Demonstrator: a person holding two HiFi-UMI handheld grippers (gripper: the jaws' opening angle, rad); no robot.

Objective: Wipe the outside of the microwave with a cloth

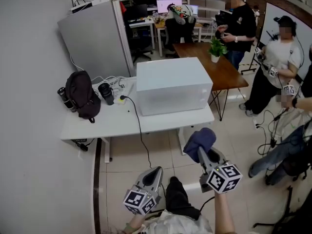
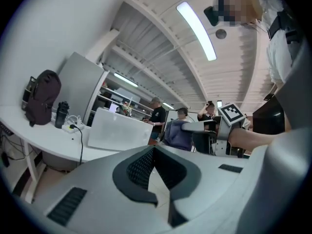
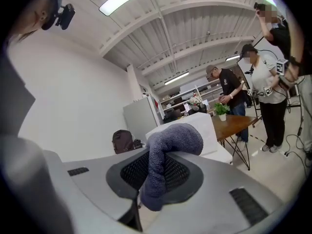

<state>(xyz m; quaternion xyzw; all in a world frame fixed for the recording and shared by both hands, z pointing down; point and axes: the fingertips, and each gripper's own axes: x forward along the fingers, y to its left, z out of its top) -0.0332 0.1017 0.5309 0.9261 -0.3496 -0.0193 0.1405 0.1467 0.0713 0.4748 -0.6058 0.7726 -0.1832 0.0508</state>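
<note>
The white microwave [image 1: 173,84] stands on a white table [image 1: 112,121], well ahead of both grippers; it also shows in the left gripper view as the microwave [image 2: 117,129] and in the right gripper view as the microwave [image 3: 197,126]. My right gripper [image 1: 201,152] is shut on a dark blue cloth [image 1: 199,141], which bulges out over the jaws as the cloth [image 3: 163,157]. My left gripper [image 1: 155,172] hangs lower left, its jaws closed together with nothing between them. Both are off the table, above the floor.
On the table's left lie a dark backpack [image 1: 82,95], a black cup [image 1: 106,93] and a power strip with a black cable [image 1: 139,126] hanging over the front edge. A brown table with a potted plant [image 1: 216,48] stands behind. Several people stand at the right.
</note>
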